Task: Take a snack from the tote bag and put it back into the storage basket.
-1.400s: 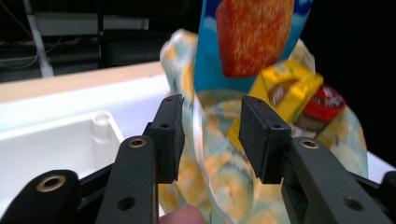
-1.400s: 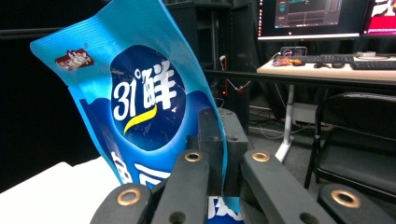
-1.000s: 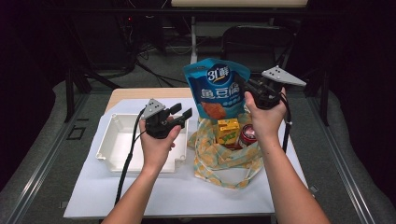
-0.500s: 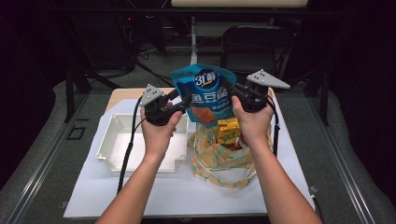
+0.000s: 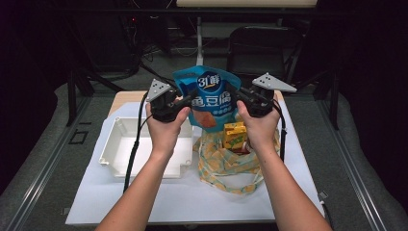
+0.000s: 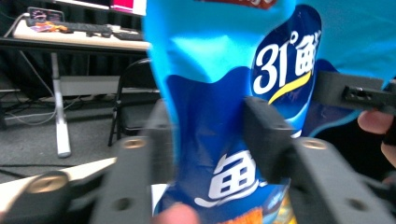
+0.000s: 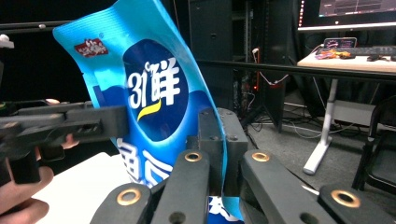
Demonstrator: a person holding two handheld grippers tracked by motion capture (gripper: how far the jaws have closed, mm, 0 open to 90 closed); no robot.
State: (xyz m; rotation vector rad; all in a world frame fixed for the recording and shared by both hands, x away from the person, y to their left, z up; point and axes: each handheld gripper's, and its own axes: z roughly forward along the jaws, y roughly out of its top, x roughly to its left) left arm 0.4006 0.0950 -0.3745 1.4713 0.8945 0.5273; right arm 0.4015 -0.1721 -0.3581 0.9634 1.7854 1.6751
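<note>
Holding the blue snack bag between both grippers

Holding it up over the table, we keep the blue snack bag (image 5: pixel 208 98) between our two tools. Nearest us lies the white sheet (image 5: pixel 159 202). Beyond it, at nine o'clock, sits the white tray (image 5: pixel 115 154); at three o'clock lies the patterned cloth bag (image 5: pixel 226 166) with a yellow carton (image 5: pixel 234 135) standing in it. Above these, our left gripper (image 5: pixel 185 101) takes the bag's nine o'clock edge: its jaws have just been closing, and the left gripper view shows the bag (image 6: pixel 219 116) between them, the pads against the film. Our right gripper (image 5: pixel 238 96) is clamped on the three o'clock edge, jaws pinching the film (image 7: pixel 154 93) tight. Farthest, at twelve o'clock, stands a black chair (image 5: pixel 262 48).
</note>
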